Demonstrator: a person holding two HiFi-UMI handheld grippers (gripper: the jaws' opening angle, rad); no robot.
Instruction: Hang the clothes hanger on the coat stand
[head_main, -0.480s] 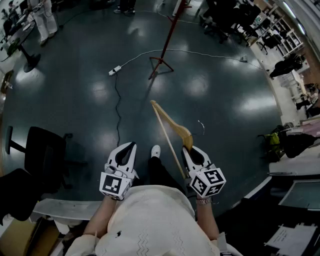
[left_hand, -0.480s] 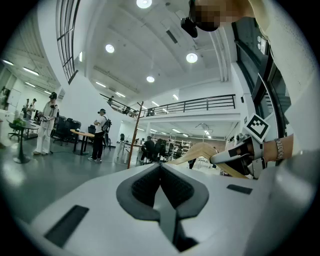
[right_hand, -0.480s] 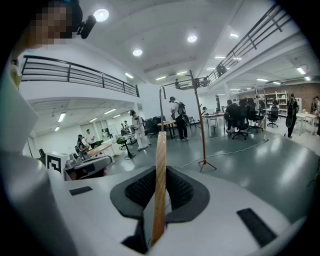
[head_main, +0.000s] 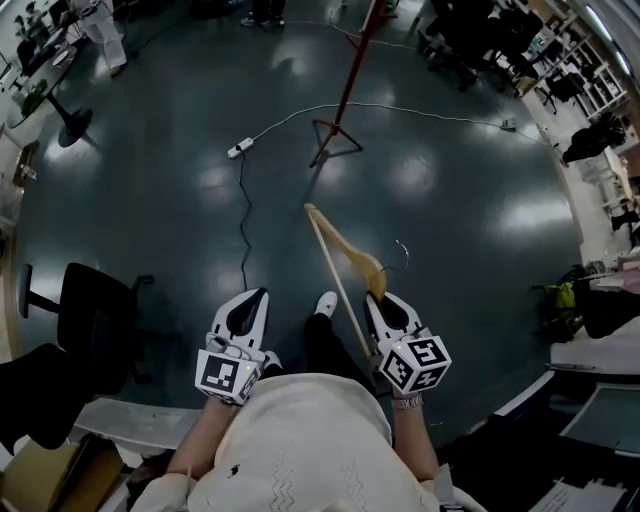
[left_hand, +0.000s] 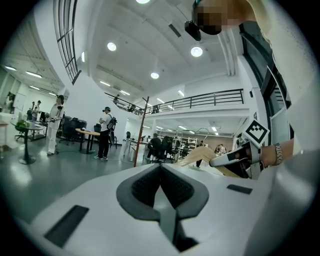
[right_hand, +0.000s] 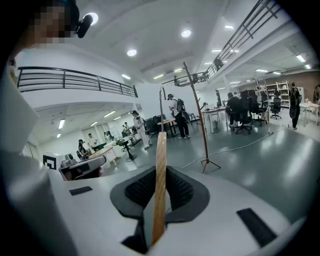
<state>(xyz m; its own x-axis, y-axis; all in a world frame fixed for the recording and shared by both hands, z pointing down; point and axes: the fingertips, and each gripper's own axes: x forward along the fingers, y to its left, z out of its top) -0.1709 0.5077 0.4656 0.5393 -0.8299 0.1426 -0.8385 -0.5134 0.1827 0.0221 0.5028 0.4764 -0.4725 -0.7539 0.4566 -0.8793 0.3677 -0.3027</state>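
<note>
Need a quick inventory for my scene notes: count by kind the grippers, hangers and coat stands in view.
Grippers: 2 (left gripper, right gripper)
Wooden clothes hanger: 1
Coat stand: 1
Total: 4

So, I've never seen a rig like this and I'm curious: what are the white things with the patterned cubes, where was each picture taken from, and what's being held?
A person carries a hand-held gripper in each hand, and the cubes are part of those tools. One picture comes from a camera on the person's head, looking down. The other two come from cameras riding on each gripper. The right gripper is shut on a wooden clothes hanger. The left gripper is shut and empty. On the dark floor ahead are a red coat stand and a cable.
</note>
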